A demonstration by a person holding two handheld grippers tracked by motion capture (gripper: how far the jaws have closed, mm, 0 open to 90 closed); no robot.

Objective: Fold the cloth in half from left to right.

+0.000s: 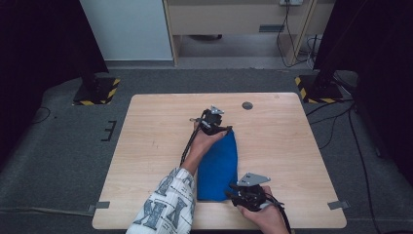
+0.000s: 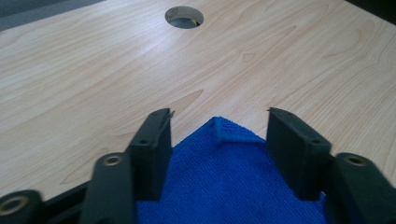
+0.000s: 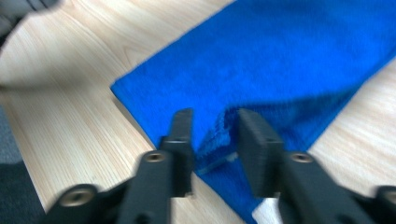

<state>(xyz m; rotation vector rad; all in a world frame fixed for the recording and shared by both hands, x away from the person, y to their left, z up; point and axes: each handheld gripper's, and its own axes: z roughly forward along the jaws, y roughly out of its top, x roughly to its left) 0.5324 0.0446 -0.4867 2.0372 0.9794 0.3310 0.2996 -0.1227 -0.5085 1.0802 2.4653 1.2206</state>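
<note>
The folded blue microfibre cloth (image 1: 217,165) lies on the desk (image 1: 146,146) with its long axis running away from you, near edge to far. Your left gripper (image 2: 217,128) stands at the far corner, fingers (image 2: 152,149) spread wide to either side of the cloth's tip and holding nothing. Your right gripper (image 3: 212,135) sits at the near right corner, fingers (image 3: 254,140) narrowed around a raised fold of cloth; blur hides whether they pinch it fully.
</note>
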